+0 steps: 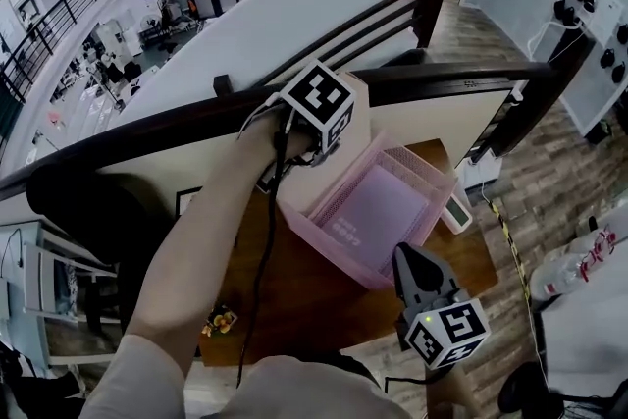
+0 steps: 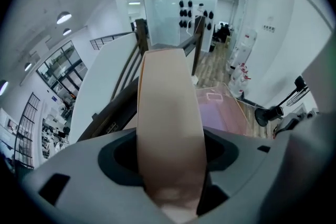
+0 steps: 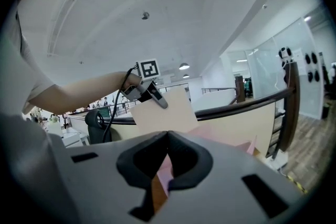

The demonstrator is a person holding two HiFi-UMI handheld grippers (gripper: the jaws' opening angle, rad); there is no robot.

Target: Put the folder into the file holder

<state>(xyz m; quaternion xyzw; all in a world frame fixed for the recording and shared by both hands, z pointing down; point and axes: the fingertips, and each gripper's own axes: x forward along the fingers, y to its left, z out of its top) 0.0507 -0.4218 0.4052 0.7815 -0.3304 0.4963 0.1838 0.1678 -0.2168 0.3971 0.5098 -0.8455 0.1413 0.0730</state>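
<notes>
My left gripper is shut on a beige folder and holds it above the far left rim of the pink mesh file holder. In the left gripper view the folder runs up from between the jaws of the left gripper, with the pink holder beyond it. My right gripper hovers at the holder's near right edge, shut and holding nothing. The right gripper view shows the right gripper with its jaw tips together, and the left gripper on the folder ahead.
The holder stands on a brown wooden table. A dark curved handrail runs behind it. A white device lies at the table's right edge and a small colourful object at its near left. A black chair stands to the left.
</notes>
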